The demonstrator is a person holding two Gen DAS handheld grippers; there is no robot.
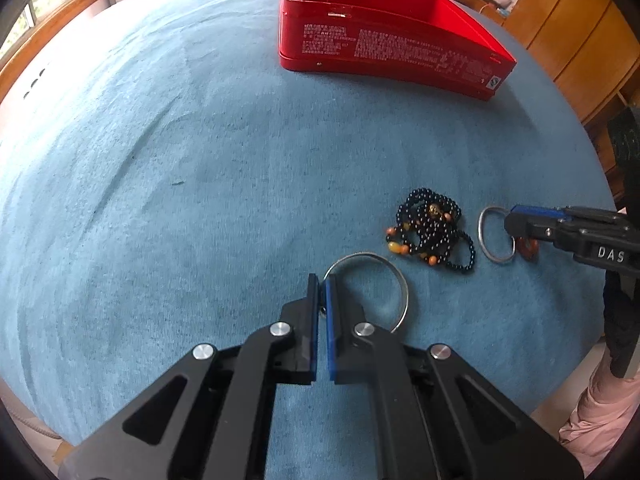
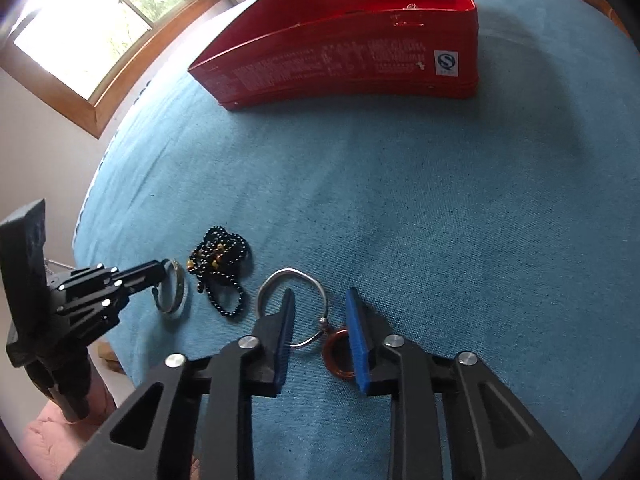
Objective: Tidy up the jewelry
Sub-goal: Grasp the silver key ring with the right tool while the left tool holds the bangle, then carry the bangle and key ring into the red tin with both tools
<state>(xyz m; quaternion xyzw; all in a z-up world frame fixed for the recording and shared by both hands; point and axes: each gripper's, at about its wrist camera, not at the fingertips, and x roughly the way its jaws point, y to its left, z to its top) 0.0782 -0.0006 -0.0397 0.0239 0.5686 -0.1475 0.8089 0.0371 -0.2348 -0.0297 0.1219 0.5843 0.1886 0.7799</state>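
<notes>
My left gripper point(image 1: 321, 280) is shut on the rim of a silver bangle point(image 1: 402, 280) lying on the blue cloth; it also shows in the right wrist view point(image 2: 178, 284). A black bead necklace point(image 1: 434, 230) with orange beads lies just right of it, seen too in the right wrist view point(image 2: 222, 272). My right gripper point(image 2: 320, 300) is open, its fingers straddling a second silver bangle point(image 2: 280, 276) and a red-brown ring point(image 2: 336, 354). In the left wrist view the right gripper point(image 1: 516, 222) reaches in over that bangle point(image 1: 486, 240). An open red tin box point(image 1: 384, 36) stands farther back point(image 2: 352, 52).
The blue cloth point(image 1: 180, 180) covers a round table. A window point(image 2: 100, 28) is at the left. Wooden cabinets point(image 1: 580, 28) stand at the right beyond the table edge.
</notes>
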